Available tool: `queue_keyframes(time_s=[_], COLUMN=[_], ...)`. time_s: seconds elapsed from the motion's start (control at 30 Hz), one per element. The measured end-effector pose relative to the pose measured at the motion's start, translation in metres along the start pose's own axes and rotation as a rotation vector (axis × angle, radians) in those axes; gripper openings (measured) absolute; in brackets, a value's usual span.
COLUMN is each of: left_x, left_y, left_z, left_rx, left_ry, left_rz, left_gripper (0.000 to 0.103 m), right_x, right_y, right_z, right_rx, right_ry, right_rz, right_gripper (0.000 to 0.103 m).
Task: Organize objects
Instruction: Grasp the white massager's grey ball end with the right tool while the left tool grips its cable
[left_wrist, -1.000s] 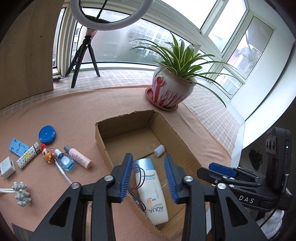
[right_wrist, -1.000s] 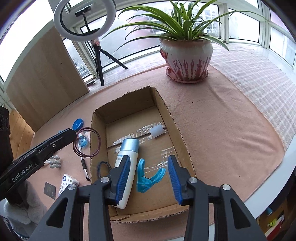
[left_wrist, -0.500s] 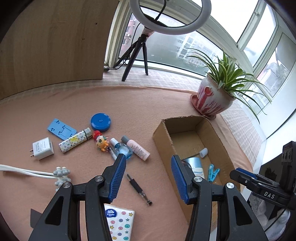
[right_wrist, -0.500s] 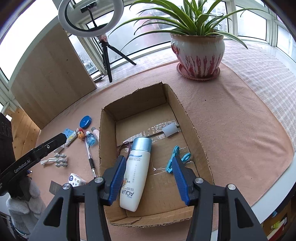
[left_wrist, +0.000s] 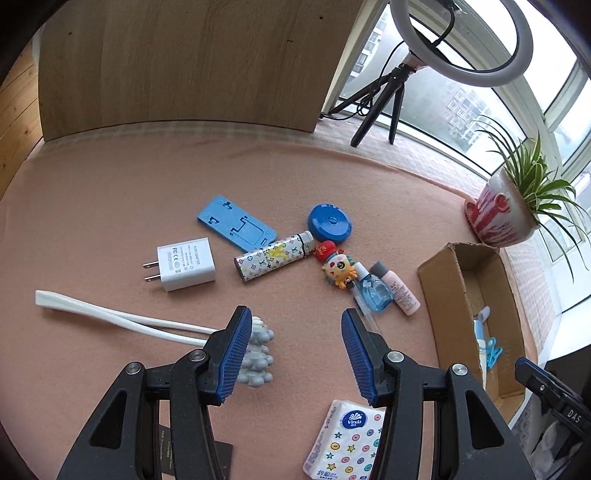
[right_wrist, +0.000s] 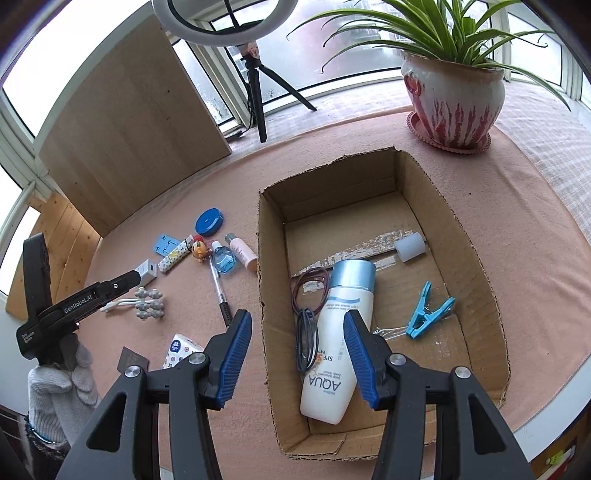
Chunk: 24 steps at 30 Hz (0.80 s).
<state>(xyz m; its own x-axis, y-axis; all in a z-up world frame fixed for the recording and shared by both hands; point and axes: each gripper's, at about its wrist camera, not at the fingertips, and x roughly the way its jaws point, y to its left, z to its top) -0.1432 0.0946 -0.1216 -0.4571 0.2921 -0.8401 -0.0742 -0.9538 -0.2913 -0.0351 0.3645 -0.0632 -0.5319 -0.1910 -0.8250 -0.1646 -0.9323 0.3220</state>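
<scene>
My left gripper (left_wrist: 295, 332) is open and empty above the loose items on the pink cloth. Just beyond its fingers lie a grey roller massager (left_wrist: 258, 354) with a white handle, a pen (left_wrist: 365, 314), a blue bottle (left_wrist: 375, 291), a pink bottle (left_wrist: 397, 288), a toy figure (left_wrist: 336, 267) and a patterned lighter (left_wrist: 275, 260). My right gripper (right_wrist: 297, 332) is open and empty over the near left wall of the cardboard box (right_wrist: 264, 258). Inside lie an AQUA bottle (right_wrist: 340, 332), hair ties (right_wrist: 310, 284), a blue clothespin (right_wrist: 428, 310) and a white cap (right_wrist: 409, 247).
A white charger (left_wrist: 186, 264), a blue phone stand (left_wrist: 236, 225) and a blue round case (left_wrist: 329, 222) lie farther back. A tissue pack (left_wrist: 347, 443) sits under the left gripper. A potted plant (right_wrist: 452, 99), a ring light on a tripod (right_wrist: 255, 92) and a wooden board (right_wrist: 129, 129) stand behind.
The left gripper swung left from over the box to above the scattered items. The reddish hair tie beside it now lies in the box. The right gripper drifted slightly left.
</scene>
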Motion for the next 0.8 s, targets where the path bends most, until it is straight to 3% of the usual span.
queue_keyframes(time_s=[0.23,0.43,0.63,0.8], left_x=[0.019,0.01,-0.013,-0.027], left_y=[0.008,0.024,0.063,0.089], left_z=[0.003,-0.018,-0.044,-0.059], left_rx=[0.022,0.025,-0.078,-0.142], left_ry=[0.05,0.069,0.037,0.025], left_rz=[0.02,0.037,0.047,0.058], left_gripper=[0.054,0.054,0.054,0.053], right_x=[0.009,0.017,0.03,0.057], right_y=[0.016,0.036,0.071,0.119], right_z=[-0.005,-0.006,-0.004,0.004], right_rx=[-0.016,-0.045,-0.116,-0.247], right_ry=[0.023,0.043,0.073,0.127], right_rz=[0.013,0.034,0.075,0.132], right_gripper=[0.048,0.048,0.048,0.048])
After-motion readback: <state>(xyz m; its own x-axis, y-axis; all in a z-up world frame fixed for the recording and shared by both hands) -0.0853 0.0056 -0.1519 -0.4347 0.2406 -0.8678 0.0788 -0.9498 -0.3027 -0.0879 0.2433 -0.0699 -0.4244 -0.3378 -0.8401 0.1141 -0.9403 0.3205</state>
